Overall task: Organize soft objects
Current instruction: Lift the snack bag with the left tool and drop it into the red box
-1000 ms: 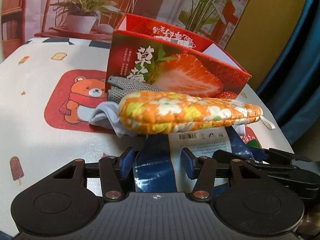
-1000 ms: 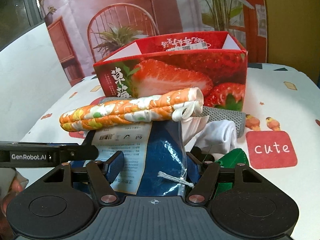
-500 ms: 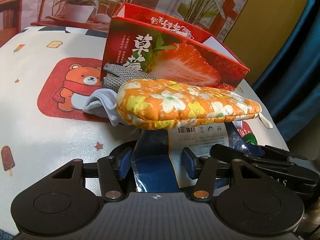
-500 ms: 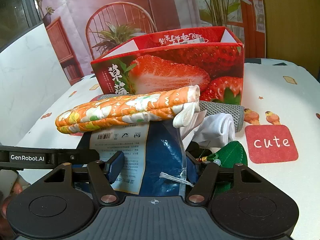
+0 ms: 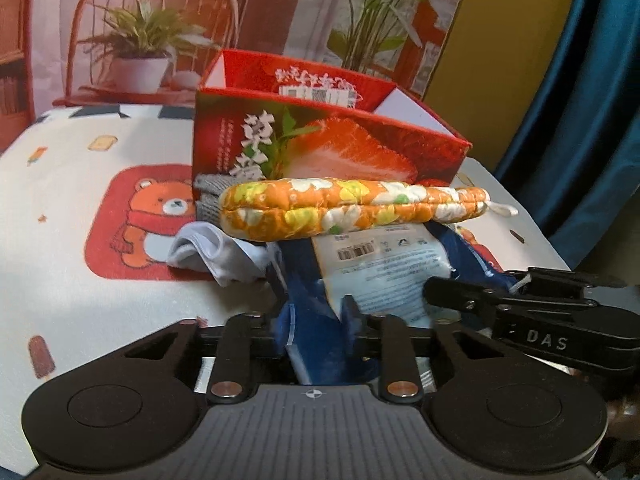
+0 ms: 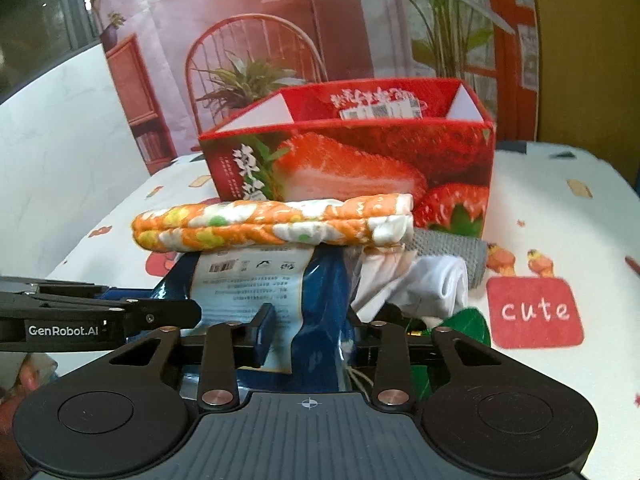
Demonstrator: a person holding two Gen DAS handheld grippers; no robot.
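We hold the blue plastic-wrapped package (image 5: 316,320) with both tools at once. Our left tool (image 5: 316,318) is clamped on its near edge, the two fingers pressed against the blue wrap from either side. Our right tool (image 6: 310,326) grips the same package (image 6: 320,292) on its other side, its fingers closed against the wrapper beside the white printed label (image 6: 256,280). In the left view the right tool's black body comes in from the right edge and meets the package near the label (image 5: 380,268).

The orange floral oven mitt (image 5: 352,208) lies flat across the top of the package, roughly level, its white hanging loop (image 5: 502,209) sticking out at one end. In the right view the mitt (image 6: 272,222) overhangs the package on both sides.

Behind the mitt stands the open red strawberry box (image 5: 328,148), upright on the surface (image 5: 60,208), which carries a cartoon-print cloth. Between the box and the package lie a grey knitted cloth (image 6: 452,250) and white socks (image 6: 436,284), the socks touching the package. A green felt piece (image 6: 472,324) shows just beside our right tool, partly hidden by it.
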